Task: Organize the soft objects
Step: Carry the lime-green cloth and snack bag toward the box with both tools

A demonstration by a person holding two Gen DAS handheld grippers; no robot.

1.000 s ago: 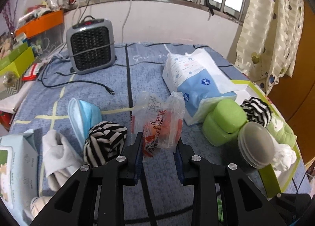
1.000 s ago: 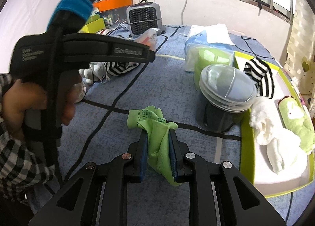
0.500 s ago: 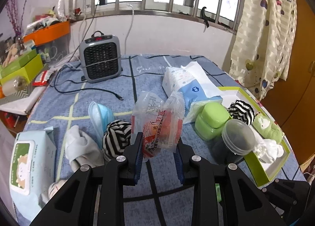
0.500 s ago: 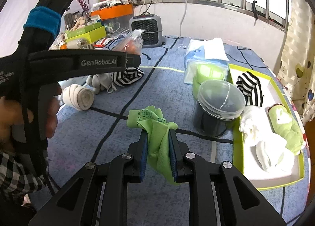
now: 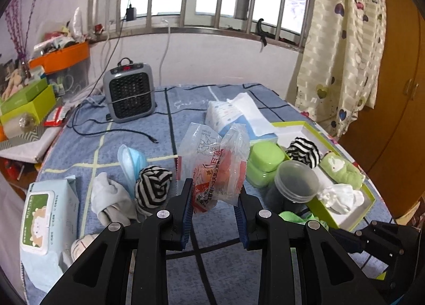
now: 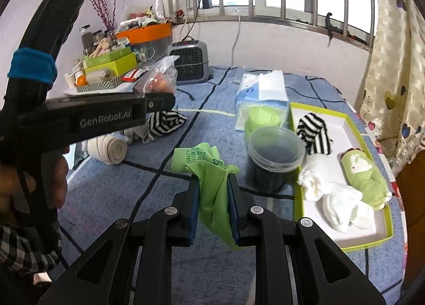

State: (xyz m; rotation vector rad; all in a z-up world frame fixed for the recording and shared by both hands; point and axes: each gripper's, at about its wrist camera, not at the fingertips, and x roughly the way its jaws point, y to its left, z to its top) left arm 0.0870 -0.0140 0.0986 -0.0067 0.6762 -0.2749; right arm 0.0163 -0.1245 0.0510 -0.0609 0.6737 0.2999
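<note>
My left gripper [image 5: 214,193] is shut on a crinkly clear snack bag [image 5: 215,169] with red print, held above the blue checked cloth. My right gripper [image 6: 213,190] is shut on a bright green cloth [image 6: 209,172] that hangs down between its pads. In the right wrist view the left gripper [image 6: 159,98] shows from the side at the left, with a hand on its handle. A green-rimmed white tray [image 6: 353,124] at the right holds a striped sock [image 6: 316,132], white socks [image 6: 342,204] and a green rabbit toy [image 6: 364,175].
A dark jar with a clear lid [image 6: 273,156], a green box [image 5: 263,161], a tissue pack [image 5: 233,116], a striped sock ball [image 5: 152,188], a blue mask [image 5: 130,161], grey socks [image 5: 109,196], a wipes pack [image 5: 45,220] and a grey heater [image 5: 128,95] lie on the cloth.
Both grippers have risen and drawn back with their loads, so more of the table and the tray shows. Neither grip has changed.
</note>
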